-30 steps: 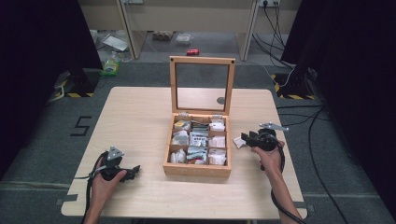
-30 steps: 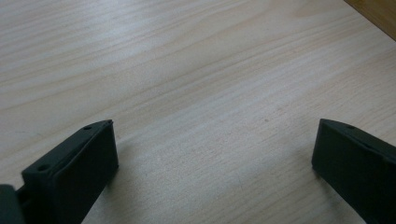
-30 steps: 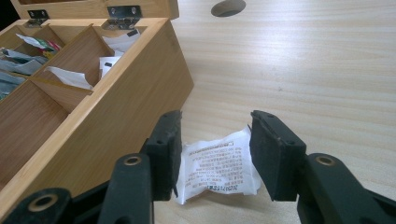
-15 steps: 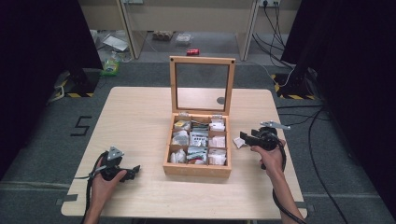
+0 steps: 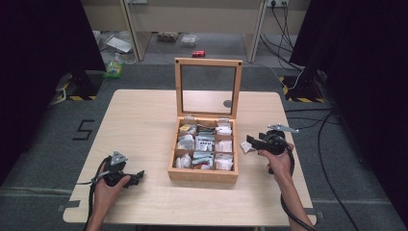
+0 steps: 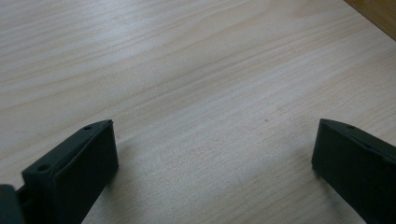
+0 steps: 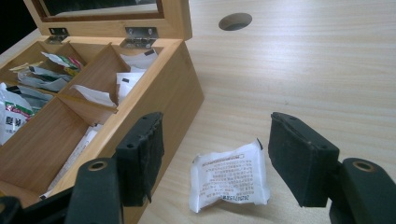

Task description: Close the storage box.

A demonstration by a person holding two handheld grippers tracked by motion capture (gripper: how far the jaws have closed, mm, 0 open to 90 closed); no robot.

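A wooden box (image 5: 204,175) with a raised glass lid (image 5: 209,89) stands mid-table, its compartments full of small packets. One white packet (image 7: 229,175) lies flat on the table just outside the box's right wall (image 7: 173,95), also seen as the white packet (image 5: 246,147) from above. My right gripper (image 7: 215,154) is open, its jaws standing either side of that packet without touching it; from above the right gripper (image 5: 252,141) points at the box. My left gripper (image 5: 139,175) rests near the front left of the table. In its own view the left gripper (image 6: 212,154) is open over bare wood.
The table (image 5: 144,120) has a round cable hole (image 7: 235,21) behind the box. Beyond the far edge lie floor clutter, cables and black curtains at both sides. Bare tabletop stretches left of the box.
The right gripper has crept slightly toward the box and the packet. The left gripper has stayed put.
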